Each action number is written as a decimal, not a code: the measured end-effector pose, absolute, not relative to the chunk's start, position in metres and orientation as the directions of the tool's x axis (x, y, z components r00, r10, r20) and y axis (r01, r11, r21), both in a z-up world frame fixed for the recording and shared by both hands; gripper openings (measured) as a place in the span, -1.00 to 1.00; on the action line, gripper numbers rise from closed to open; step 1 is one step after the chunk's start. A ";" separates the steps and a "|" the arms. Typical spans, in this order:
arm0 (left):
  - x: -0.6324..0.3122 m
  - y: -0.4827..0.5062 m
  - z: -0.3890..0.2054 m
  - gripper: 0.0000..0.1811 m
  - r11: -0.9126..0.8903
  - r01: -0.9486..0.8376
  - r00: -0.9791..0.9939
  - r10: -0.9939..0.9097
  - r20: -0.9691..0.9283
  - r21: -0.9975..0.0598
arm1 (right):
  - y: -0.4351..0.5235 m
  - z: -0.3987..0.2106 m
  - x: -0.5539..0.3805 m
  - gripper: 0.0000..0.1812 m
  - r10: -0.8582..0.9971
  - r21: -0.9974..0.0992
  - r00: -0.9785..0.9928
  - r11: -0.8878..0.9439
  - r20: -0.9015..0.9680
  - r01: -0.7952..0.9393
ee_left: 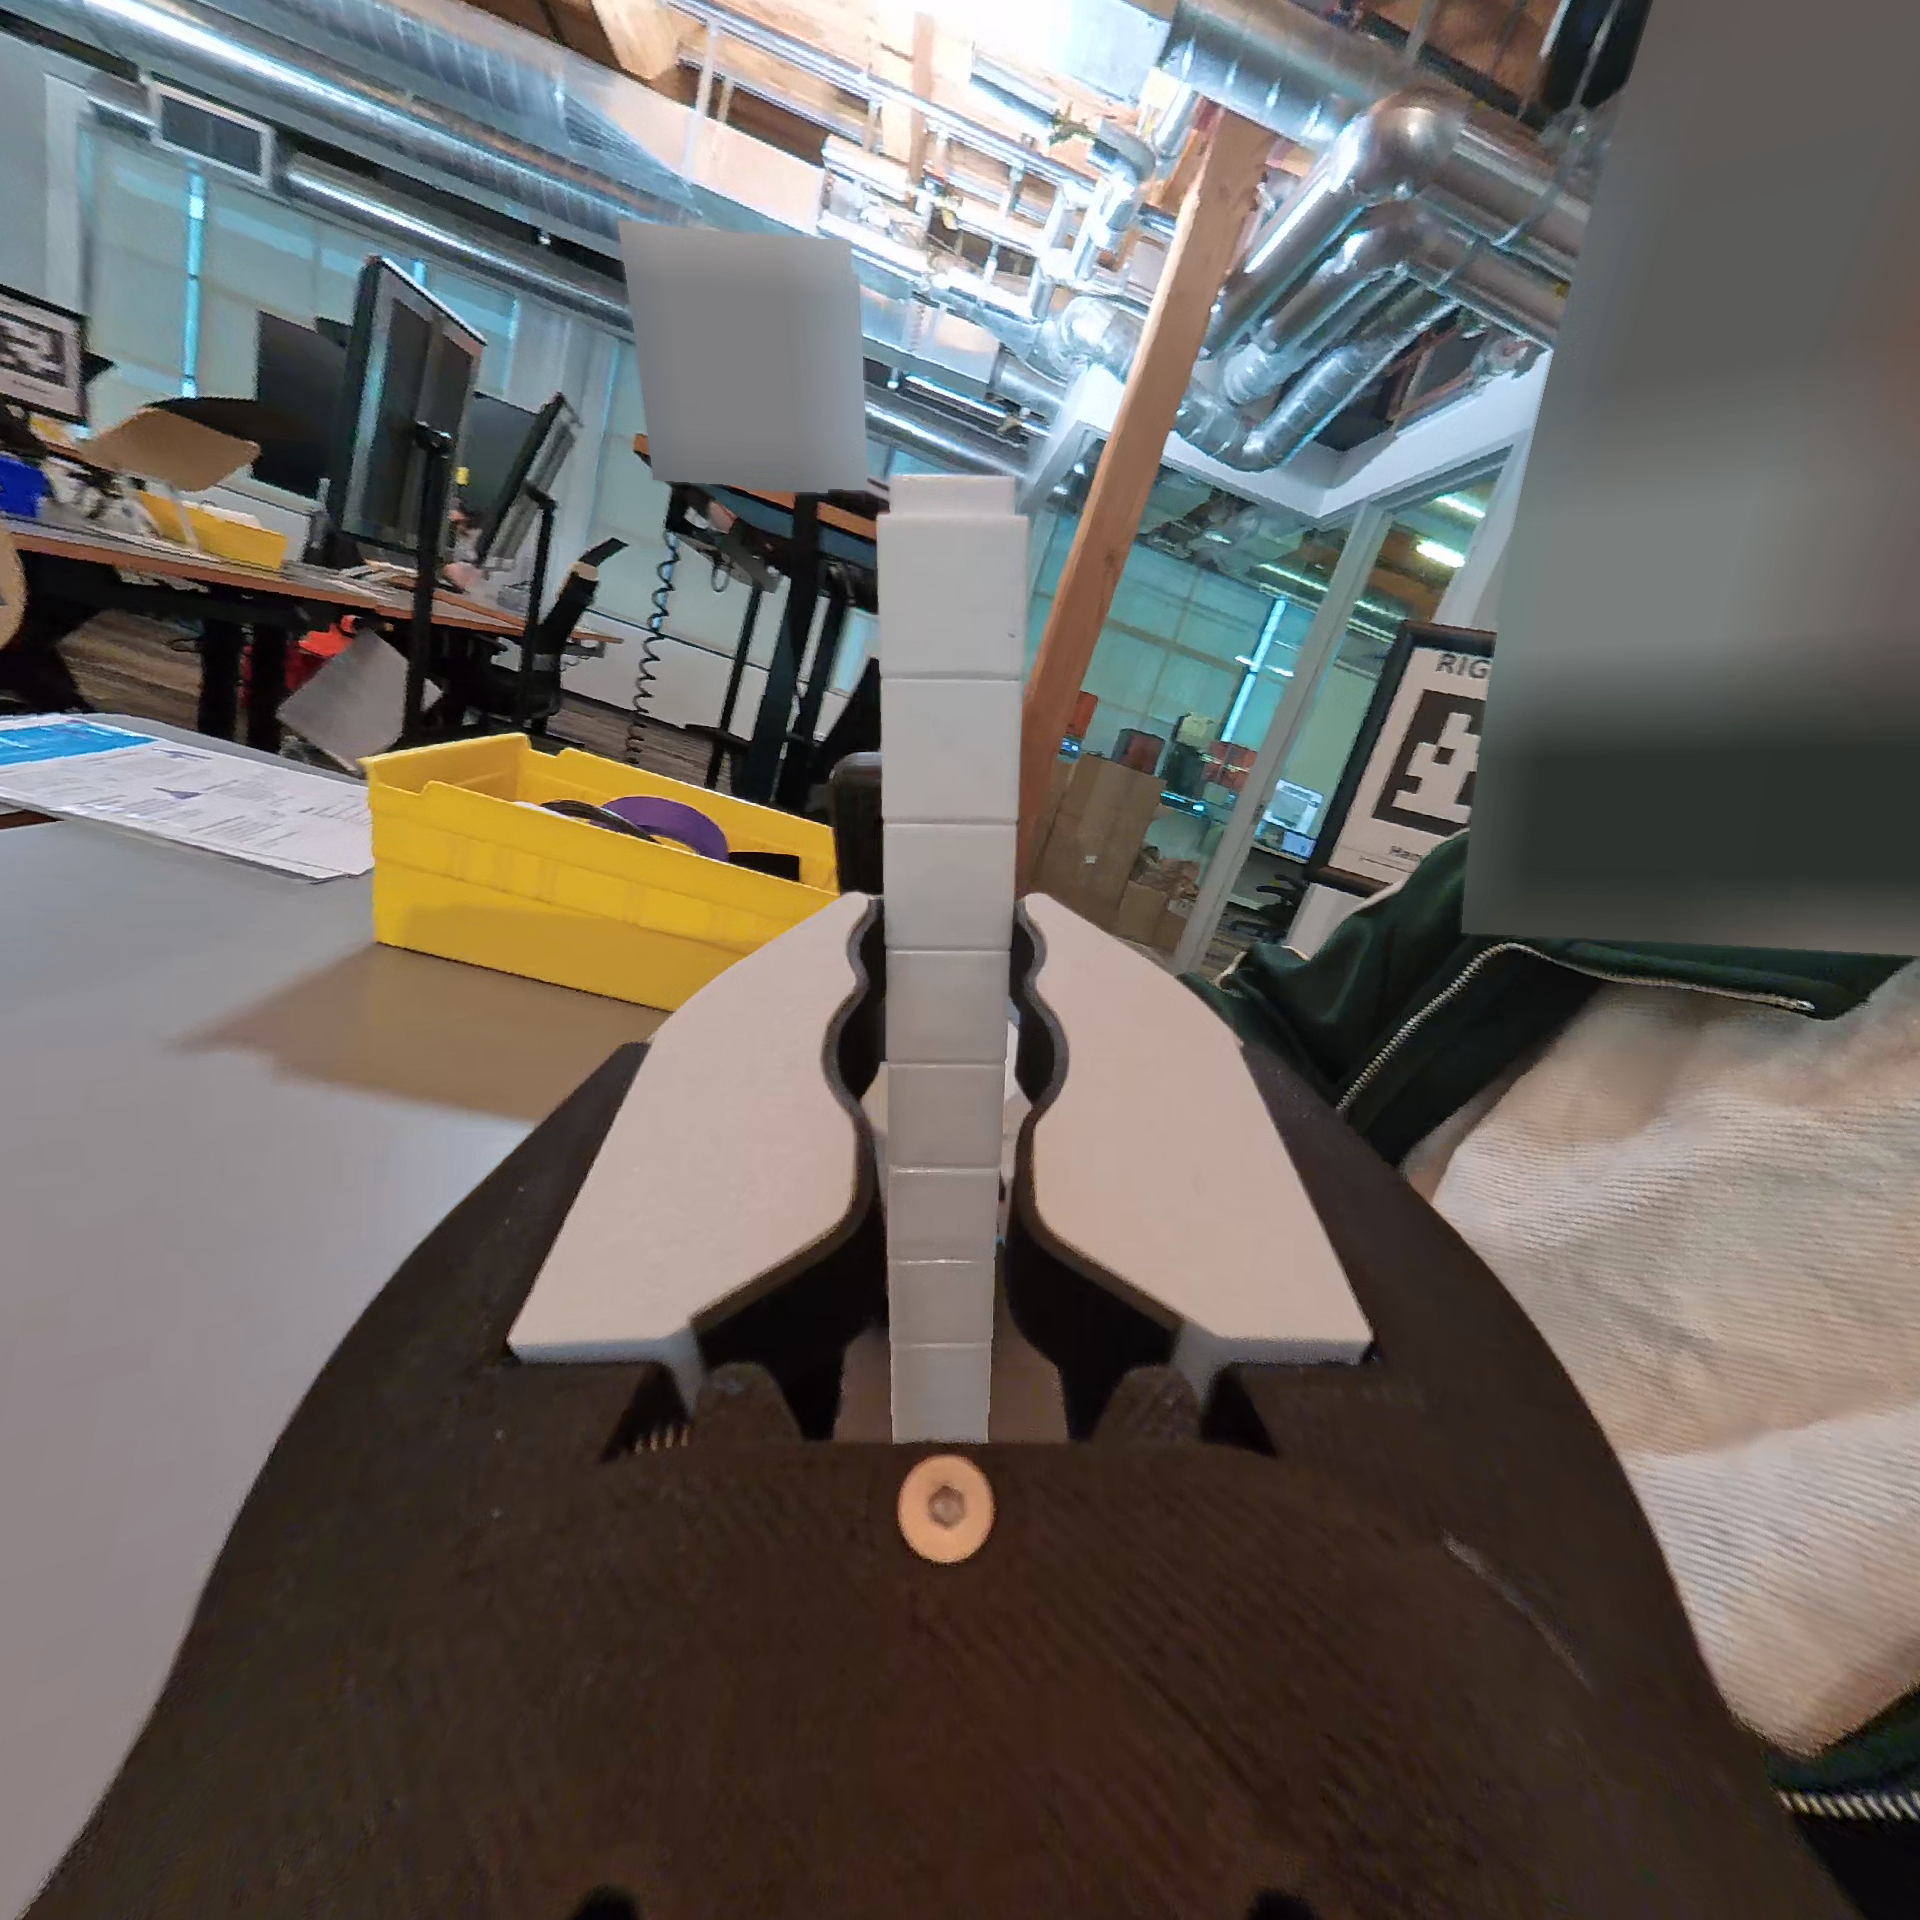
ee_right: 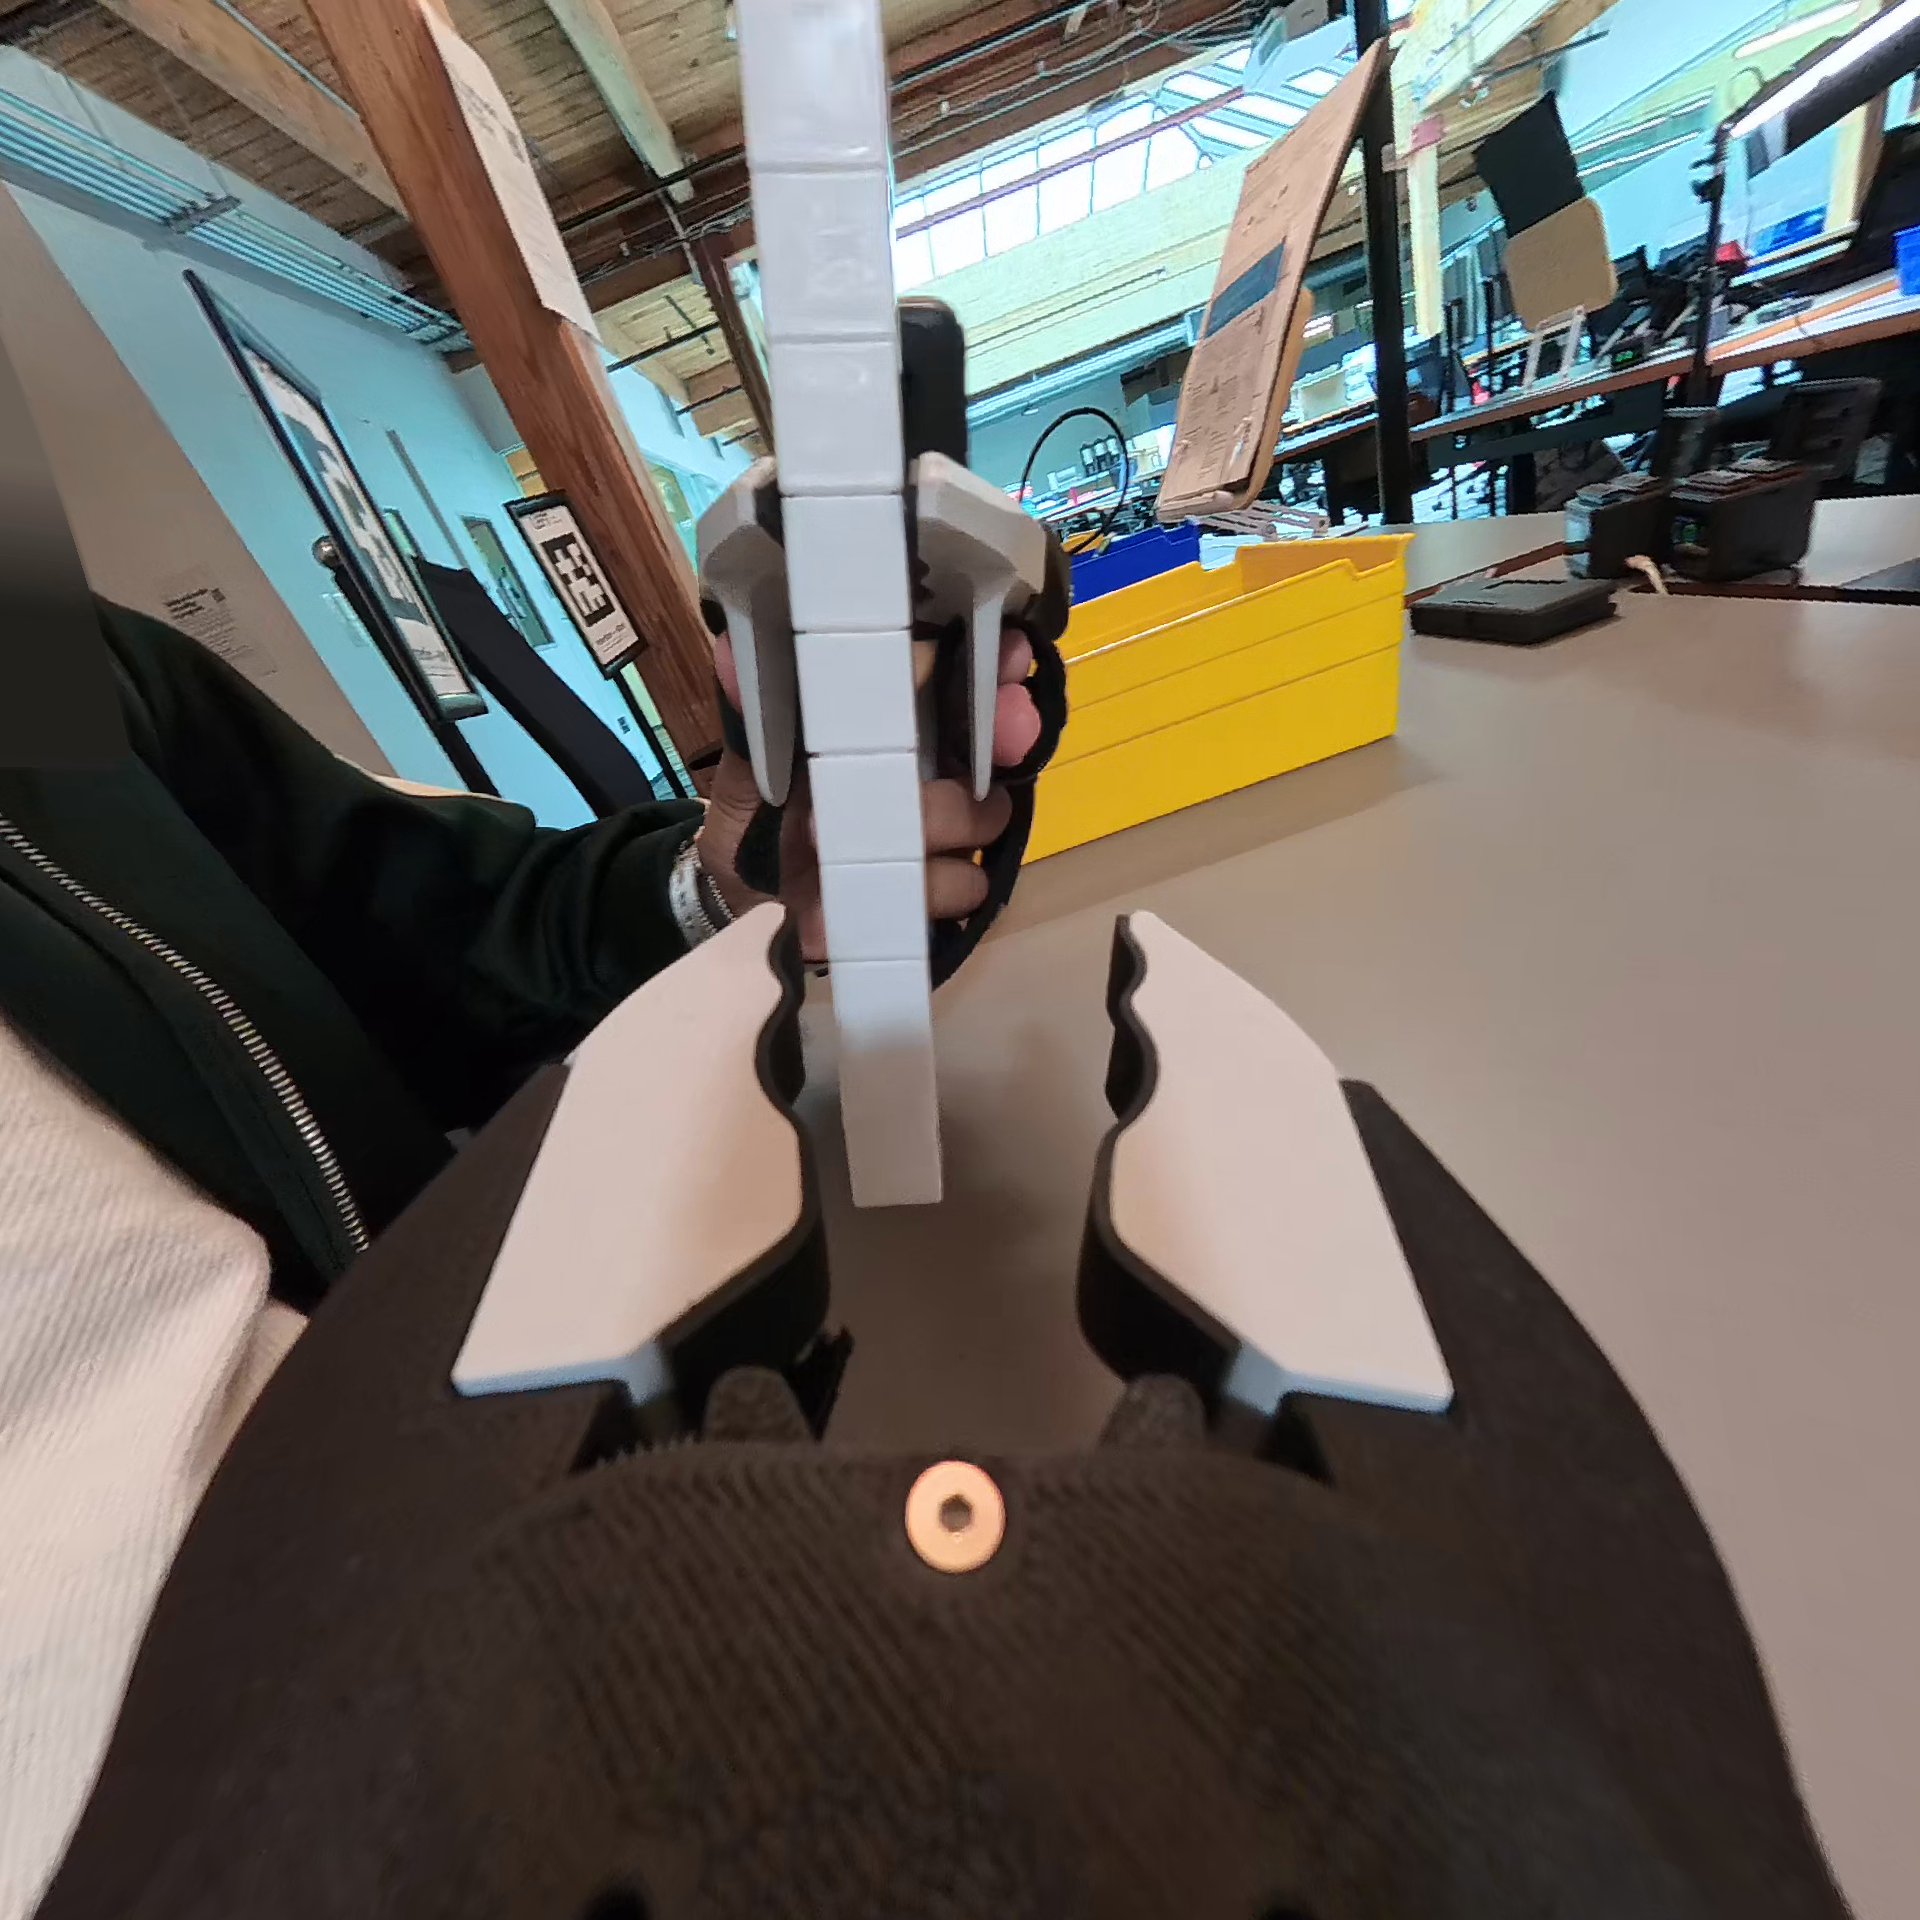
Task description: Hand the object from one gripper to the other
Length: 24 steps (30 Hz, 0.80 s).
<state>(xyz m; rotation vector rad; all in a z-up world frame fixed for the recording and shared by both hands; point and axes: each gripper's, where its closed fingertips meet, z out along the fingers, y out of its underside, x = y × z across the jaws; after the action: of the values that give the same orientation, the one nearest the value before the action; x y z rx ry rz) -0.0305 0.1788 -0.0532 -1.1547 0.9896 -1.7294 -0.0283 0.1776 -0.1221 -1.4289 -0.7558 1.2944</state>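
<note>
A long white segmented bar [ee_left: 948,748] stands upright in my left gripper [ee_left: 948,920], which is shut on its lower half. In the right wrist view the same bar [ee_right: 868,831] runs from the top of the frame down to its end between the fingers of my right gripper [ee_right: 954,925]. My right gripper is open, and the bar end lies close to its left finger [ee_right: 665,1143] with a wide gap to the right finger. My left gripper [ee_right: 847,561], held by a hand, shows farther off, clamped on the bar's middle.
A grey table [ee_left: 208,1143] lies below both grippers. A yellow bin [ee_left: 582,883] stands on it and also shows in the right wrist view [ee_right: 1226,665]. Papers [ee_left: 156,790] lie at the far left. A person in a green jacket [ee_right: 312,831] is close by. Black devices [ee_right: 1507,608] sit at the far right. There is about 7 cm between the tips of the two grippers.
</note>
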 end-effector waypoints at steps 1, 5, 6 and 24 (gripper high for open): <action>-0.030 0.177 -0.053 -0.75 -0.364 0.195 -0.263 -0.914 0.309 -0.911 | 0.176 -0.121 -0.028 -0.37 0.924 -0.943 0.217 -0.281 -0.315 -0.177; -0.030 0.169 -0.052 -0.76 -0.367 0.192 -0.326 -0.899 0.294 -0.910 | 0.167 -0.118 -0.032 -0.41 0.934 -0.935 0.137 -0.304 -0.331 -0.184; -0.031 0.165 -0.050 -0.76 -0.377 0.191 -0.359 -0.886 0.293 -0.906 | 0.162 -0.117 -0.034 -0.44 0.933 -0.928 0.096 -0.327 -0.348 -0.181; -0.042 0.106 -0.032 -0.75 -0.586 0.074 -0.778 -0.540 0.320 -0.807 | 0.081 -0.094 -0.059 -0.56 0.639 -0.753 -0.566 -0.656 -0.521 -0.048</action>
<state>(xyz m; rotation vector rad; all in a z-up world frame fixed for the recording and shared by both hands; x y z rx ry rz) -0.0421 0.1060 -0.0320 -0.7880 1.1789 -2.3873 -0.0587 0.0813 -0.0937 -1.1517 -0.9905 2.2498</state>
